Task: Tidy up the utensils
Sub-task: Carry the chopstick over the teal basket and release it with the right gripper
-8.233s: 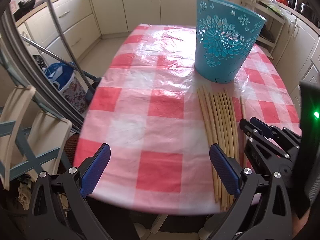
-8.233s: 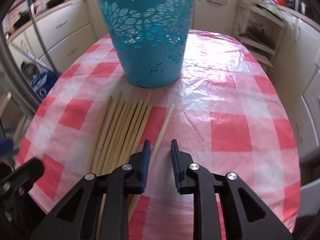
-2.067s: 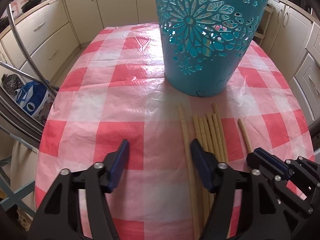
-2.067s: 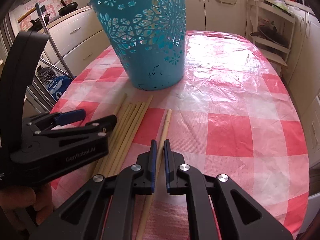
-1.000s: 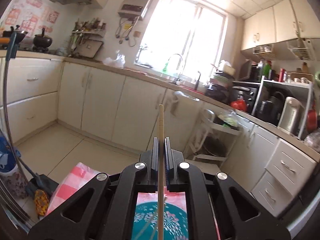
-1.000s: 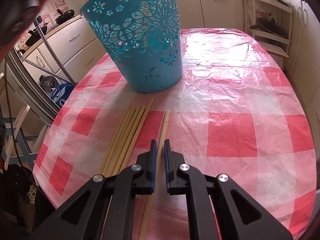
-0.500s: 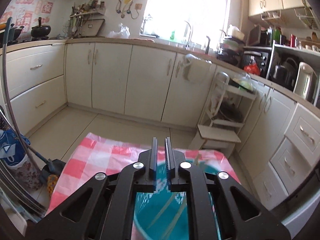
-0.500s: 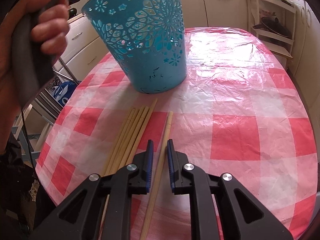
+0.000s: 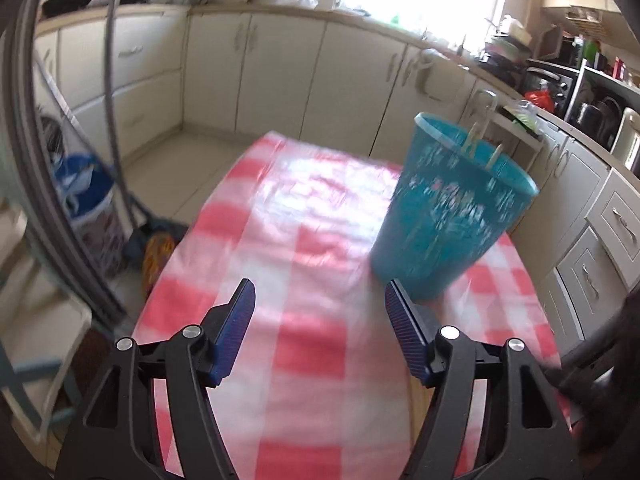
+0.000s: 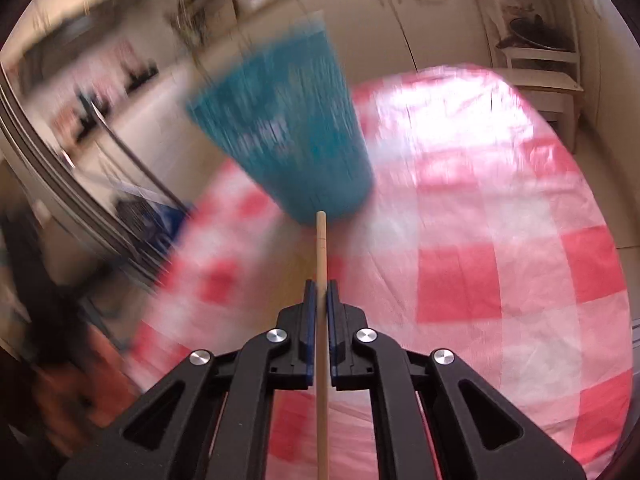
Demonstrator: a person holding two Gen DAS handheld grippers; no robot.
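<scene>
A teal openwork bin stands on the red-and-white checked table, with chopstick ends poking above its rim. My left gripper is open and empty, above the table, left of and short of the bin. My right gripper is shut on a wooden chopstick, held above the table. The stick's tip points at the base of the bin. The right wrist view is blurred by motion. The loose chopsticks on the table are mostly hidden.
Cream kitchen cabinets run along the far wall, with appliances on the right counter. A metal frame and a blue bag stand on the floor left of the table. A white shelf stands beyond the table.
My left gripper has opened, pulled back from over the bin and dropped toward the table; its chopstick is in the bin. My right gripper has closed on a chopstick and lifted it.
</scene>
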